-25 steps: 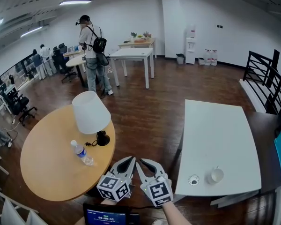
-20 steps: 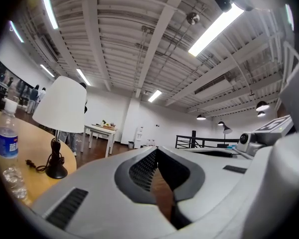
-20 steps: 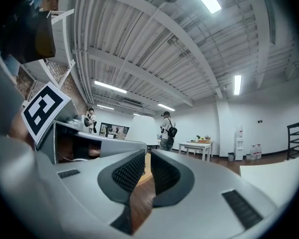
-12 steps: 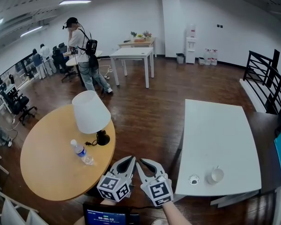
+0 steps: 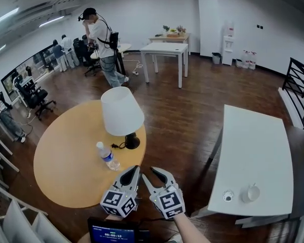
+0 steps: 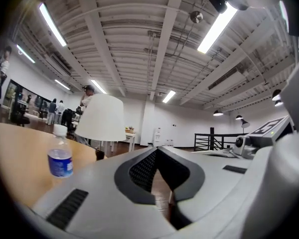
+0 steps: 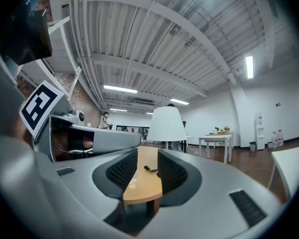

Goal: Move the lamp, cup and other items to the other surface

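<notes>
Holding both grippers low before you, you have the left gripper [image 5: 133, 169] closed and empty. The right gripper [image 5: 154, 170] is opening its jaws, with nothing between them. The lamp [image 5: 122, 113] stands upright on the round wooden table [image 5: 66, 161], with the water bottle [image 5: 107, 156] near its base. The cup [image 5: 252, 192] sits near the closest edge of the white table [image 5: 258, 146].
</notes>
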`<state>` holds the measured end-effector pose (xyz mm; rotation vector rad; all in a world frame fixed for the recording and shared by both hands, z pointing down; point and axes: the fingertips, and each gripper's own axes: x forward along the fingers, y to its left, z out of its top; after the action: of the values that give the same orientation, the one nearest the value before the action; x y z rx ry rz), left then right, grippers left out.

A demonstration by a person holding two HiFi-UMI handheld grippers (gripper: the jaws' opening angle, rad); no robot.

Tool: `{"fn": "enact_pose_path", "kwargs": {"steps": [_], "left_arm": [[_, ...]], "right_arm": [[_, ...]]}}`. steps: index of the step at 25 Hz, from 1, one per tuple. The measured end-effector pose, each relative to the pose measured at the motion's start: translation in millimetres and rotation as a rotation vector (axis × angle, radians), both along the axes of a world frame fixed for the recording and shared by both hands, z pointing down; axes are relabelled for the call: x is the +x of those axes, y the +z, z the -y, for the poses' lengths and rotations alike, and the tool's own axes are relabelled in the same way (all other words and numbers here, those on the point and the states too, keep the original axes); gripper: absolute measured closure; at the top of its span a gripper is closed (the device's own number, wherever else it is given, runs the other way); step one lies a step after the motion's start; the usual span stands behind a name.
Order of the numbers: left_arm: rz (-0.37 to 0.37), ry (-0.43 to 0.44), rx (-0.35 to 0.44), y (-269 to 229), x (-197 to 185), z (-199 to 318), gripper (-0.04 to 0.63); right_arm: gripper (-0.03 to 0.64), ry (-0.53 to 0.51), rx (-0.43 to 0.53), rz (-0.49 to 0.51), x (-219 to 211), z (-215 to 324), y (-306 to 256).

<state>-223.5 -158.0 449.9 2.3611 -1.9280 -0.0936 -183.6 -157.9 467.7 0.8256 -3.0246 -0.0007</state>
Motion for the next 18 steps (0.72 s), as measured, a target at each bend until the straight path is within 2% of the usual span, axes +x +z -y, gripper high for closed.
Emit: {"fn": "enact_pose_path", "kwargs": {"steps": [3,7,9,13,16,18], "left_arm": [[0.013,-0.1,-0.008,6,-46,-13,0.586],[0.005,-0.223,-0.035,11,-111,-35,0.584],[-0.005,-0.266,-0.045,13,-138,-42,0.583],[-0.012,-0.305,-0.052,14,-178,-48,0.583],[-0.015,-0.308,-0.052,15,-201,-48,0.583],[-0.019,-0.301,-0.058,18,-213,-47,0.581]], "right_arm": [[0.48,-0.067,0.004,-0.008,-42,-5,8],[0.456,-0.128,-0.045,-0.008,-97,-15,18],[0.423,-0.139,-0.059,-0.005,-120,-15,25],[0.367,-0.141,-0.062,-0.026,-160,-11,29],[0.272,-0.105,-0.088,-0.031,-182,1,34],[0.27,-0.096,-0.1,-0.037,-195,7,37]]}}
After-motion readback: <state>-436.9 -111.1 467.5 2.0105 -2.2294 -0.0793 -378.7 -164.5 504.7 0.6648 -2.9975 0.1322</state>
